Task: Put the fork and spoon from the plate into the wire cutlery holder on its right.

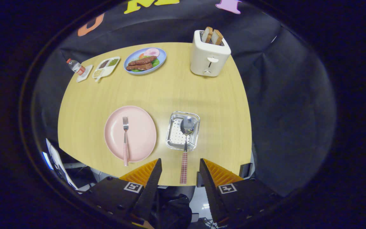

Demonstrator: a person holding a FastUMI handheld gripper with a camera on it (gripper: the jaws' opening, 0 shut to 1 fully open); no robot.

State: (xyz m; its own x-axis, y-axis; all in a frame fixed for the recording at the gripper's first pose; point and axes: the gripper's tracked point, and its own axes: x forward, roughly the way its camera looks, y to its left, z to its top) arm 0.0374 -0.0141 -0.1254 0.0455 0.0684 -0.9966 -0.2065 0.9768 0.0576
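Spoon in holder, fork on plate; hand-held gripper (179,168) spread, gripping nothing.
We see the spoon (185,143) bowl inside the wire cutlery holder (174,135), handle between the fingers; the fork (125,140) lies on the pink plate (141,130). The wooden surface (176,89) carries a toaster (209,54) beyond.

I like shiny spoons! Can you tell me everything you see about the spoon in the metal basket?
The silver metal spoon with a red-and-white checked handle lies with its shiny bowl inside the square wire cutlery holder, resting on the perforated bottom. Its neck crosses the holder's near rim, and the checked handle sticks out over the wooden table toward the claw. The handle's end lies between the open claw's fingers, which do not touch it.
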